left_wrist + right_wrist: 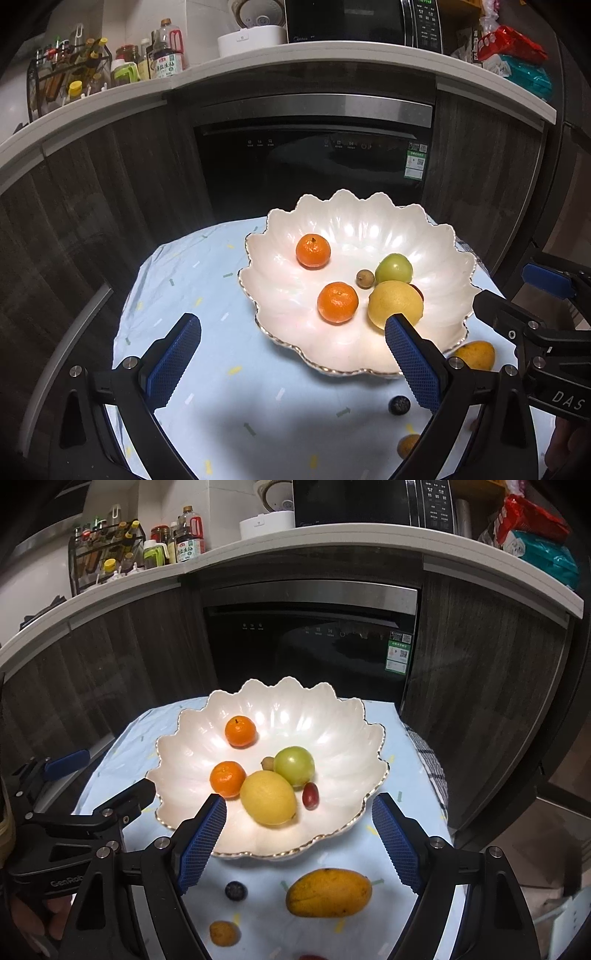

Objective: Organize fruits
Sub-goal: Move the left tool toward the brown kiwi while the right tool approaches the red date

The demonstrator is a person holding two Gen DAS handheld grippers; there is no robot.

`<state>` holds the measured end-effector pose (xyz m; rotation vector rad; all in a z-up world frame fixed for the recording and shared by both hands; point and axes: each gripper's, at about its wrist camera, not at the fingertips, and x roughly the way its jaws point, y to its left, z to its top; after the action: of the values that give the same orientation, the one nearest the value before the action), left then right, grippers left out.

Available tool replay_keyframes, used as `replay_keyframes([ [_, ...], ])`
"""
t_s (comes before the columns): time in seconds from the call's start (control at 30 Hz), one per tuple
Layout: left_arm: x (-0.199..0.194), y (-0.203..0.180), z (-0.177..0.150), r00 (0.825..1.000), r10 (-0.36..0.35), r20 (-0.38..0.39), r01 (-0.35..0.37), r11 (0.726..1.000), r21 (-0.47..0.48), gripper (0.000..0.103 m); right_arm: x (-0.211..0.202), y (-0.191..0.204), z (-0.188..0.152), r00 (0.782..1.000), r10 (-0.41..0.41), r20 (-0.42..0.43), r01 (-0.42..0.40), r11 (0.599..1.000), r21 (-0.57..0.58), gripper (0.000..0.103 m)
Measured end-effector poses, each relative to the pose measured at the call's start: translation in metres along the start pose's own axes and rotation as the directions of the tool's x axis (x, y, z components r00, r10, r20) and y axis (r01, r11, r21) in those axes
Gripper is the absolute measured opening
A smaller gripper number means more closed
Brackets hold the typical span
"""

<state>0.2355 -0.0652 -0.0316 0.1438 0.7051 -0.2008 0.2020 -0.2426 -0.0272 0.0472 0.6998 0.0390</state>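
Closest to the lens, the right gripper [299,834] has its blue pads spread wide with nothing between them, hanging over the near rim of the scalloped white bowl [192,731]. The left gripper [291,358] is wide open and empty too, off the bowl's left side.

Already in the bowl: two mandarins [228,779], a lemon [268,797], a green fruit [294,765], a little brown longan-looking thing [267,763] and a red grape [310,795]. Left on the blue cloth of the counter [413,775]: a mango [328,892], a blueberry [235,890] and a small orange fruit [223,932].

What I'd worry about: the blueberry squishing or rolling off, the mango slipping, or a finger clipping that gold rim and tipping the bowl.

Readable text: "DAS" on the right gripper's body, "GenRob…" on the left's, "Midea" on the microwave [354,18]. Bottle labels are too blurry.
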Motion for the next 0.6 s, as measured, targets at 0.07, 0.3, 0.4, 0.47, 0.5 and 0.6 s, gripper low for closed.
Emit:
replay_keyframes([
  [0.07,-0.005,0.000,-0.002,1.000,0.002,0.003,-0.002,1.000,0.002,0.102,-0.005,0.000,-0.002,1.000,-0.002,0.001,0.002,1.000,0.002,0.082],
  [0.3,-0.025,0.001,-0.011,1.000,0.010,0.017,-0.010,1.000,0.011,0.102,-0.020,0.002,-0.010,1.000,-0.003,0.007,0.003,1.000,0.010,0.082],
  [0.4,-0.032,0.001,-0.014,1.000,0.012,0.024,-0.012,1.000,0.013,0.102,-0.028,0.003,-0.013,1.000,-0.004,0.015,0.004,1.000,0.009,0.082],
  [0.47,-0.037,0.001,-0.017,1.000,0.012,0.027,-0.012,1.000,0.013,0.102,-0.033,0.004,-0.014,1.000,-0.005,0.019,0.005,1.000,0.007,0.082],
  [0.5,-0.040,0.000,-0.019,1.000,0.011,0.028,-0.011,1.000,0.014,0.102,-0.035,0.005,-0.015,1.000,-0.006,0.021,0.006,1.000,0.007,0.082],
  [0.6,-0.047,-0.001,-0.023,0.999,0.009,0.031,-0.010,1.000,0.016,0.102,-0.043,0.005,-0.018,1.000,-0.008,0.028,0.008,1.000,0.006,0.082],
])
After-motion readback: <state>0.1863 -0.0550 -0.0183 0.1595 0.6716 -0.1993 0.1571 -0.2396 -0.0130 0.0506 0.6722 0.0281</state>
